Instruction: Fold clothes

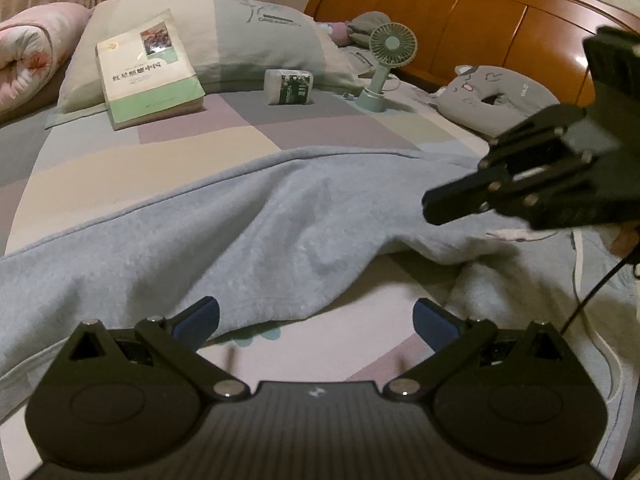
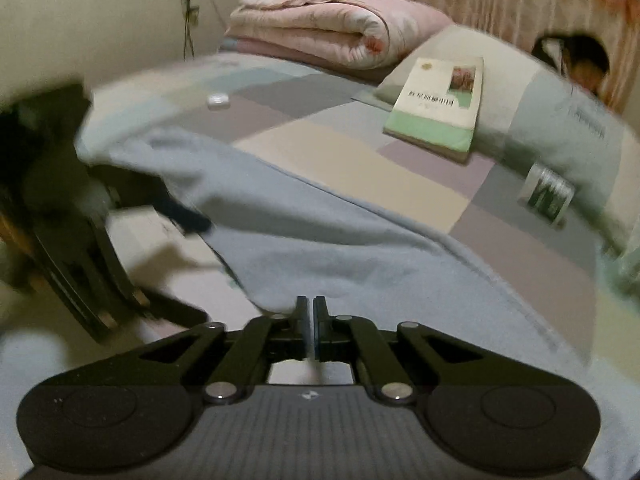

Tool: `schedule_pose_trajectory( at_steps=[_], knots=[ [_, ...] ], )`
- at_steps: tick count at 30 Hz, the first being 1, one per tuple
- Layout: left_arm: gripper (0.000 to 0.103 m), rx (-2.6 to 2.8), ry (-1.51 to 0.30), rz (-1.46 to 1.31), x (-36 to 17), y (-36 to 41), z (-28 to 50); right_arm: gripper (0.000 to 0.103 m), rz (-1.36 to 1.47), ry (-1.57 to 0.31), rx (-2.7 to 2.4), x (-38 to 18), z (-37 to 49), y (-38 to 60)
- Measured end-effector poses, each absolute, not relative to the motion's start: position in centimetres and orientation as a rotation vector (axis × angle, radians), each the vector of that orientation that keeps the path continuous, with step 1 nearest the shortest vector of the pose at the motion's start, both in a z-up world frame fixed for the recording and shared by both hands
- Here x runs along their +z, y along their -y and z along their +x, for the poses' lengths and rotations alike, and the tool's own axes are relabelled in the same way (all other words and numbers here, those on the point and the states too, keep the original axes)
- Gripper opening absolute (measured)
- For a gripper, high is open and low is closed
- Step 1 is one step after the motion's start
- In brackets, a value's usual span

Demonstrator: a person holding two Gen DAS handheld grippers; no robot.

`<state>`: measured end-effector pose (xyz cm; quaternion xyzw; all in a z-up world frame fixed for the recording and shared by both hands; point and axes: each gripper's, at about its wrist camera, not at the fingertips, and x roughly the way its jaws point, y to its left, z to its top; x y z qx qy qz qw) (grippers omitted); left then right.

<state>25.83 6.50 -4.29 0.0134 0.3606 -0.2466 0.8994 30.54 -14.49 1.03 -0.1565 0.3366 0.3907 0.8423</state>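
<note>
Left wrist view: the left gripper (image 1: 316, 316) is holding its jaws wide apart, nothing between the blue pads (image 1: 200, 318). The light-blue garment (image 1: 256, 216) is lying spread on the bed (image 1: 328, 128) just ahead of the jaws, its near hem passing beside the left pad. The right gripper (image 1: 432, 204) is hanging over the garment, ahead and to the right, jaws together. Further ahead are lying a book (image 1: 150, 70), a pillow (image 1: 256, 36), a small fan (image 1: 390, 60) and a grey cushion (image 1: 496, 92).

Right wrist view (blurred): the right gripper (image 2: 311, 316) is showing jaws closed, pads nearly touching; whether cloth is pinched btwn them cannot be told. The garment (image 2: 320, 240) is lying directly ahead of the jaws. The left gripper (image 2: 120, 280) is sitting left of the jaws.
</note>
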Motion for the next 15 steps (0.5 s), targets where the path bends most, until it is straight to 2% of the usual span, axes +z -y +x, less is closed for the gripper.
schedule_pose_trajectory(
  at_steps=[8,15],
  knots=[
    [0.102,-0.516,-0.742,0.027,-4.1,-6.4,25.7,0.011,-0.387,-0.738,0.714,0.4,28.8,15.9],
    [0.102,-0.521,-0.751,0.035,-4.3,-6.1,25.7,0.013,-0.327,-0.937,0.653,-4.5,29.0,17.5]
  ],
)
